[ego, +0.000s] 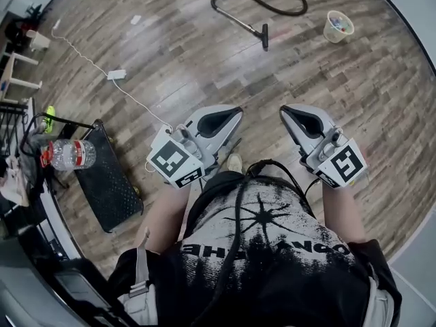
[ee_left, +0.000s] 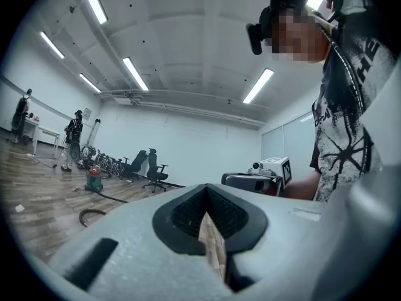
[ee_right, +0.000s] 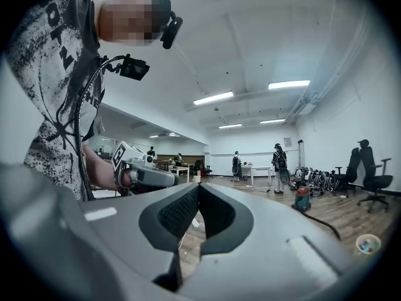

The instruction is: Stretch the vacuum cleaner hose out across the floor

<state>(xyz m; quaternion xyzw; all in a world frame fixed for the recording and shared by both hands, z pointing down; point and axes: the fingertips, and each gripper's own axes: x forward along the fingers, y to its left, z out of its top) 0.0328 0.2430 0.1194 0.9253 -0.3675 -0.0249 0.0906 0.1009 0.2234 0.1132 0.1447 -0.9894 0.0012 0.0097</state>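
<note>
Far across the wood-plank floor [ego: 170,53], the black flexible vacuum cleaner hose [ego: 262,4] is seen lying looped, well apart from the clenched, empty left gripper [ego: 234,114] and right gripper [ego: 287,112]. Light, limp, springy handling is expected; a hold near its rigid metal wand [ego: 238,20] is advised.

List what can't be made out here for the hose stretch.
- vacuum hose: in the head view its far end is cut off by the top edge, so its full length is unknown.
- vacuum cleaner: in the left gripper view it is too small and far off for detail, and it is outside the head view.
- bucket: in the head view its contents are too small to identify.
</note>
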